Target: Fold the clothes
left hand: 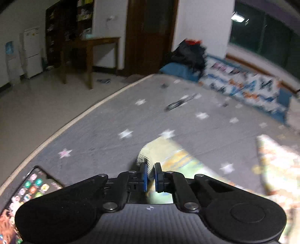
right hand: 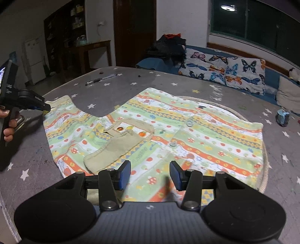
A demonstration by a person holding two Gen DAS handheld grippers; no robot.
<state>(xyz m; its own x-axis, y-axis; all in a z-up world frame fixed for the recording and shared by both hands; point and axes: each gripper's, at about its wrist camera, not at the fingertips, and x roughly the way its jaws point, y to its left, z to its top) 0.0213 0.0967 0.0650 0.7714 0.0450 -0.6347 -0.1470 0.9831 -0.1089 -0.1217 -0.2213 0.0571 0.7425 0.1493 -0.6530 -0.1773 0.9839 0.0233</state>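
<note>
white walls (right hand: 187,16) | dark window (right hand: 262,24) | wooden desk (right hand: 93,47) | possibly fridge (right hand: 34,60)

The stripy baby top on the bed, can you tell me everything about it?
The baby top is soft-looking cloth with green, orange, yellow and white stripes, printed with mushrooms and fruit. It has beige knit cuffs, a beige front pocket and clear buttons. It lies spread flat on the grey star-print bedcover. The left gripper is shut on one sleeve cuff; the right gripper hovers open above its hem.
</note>
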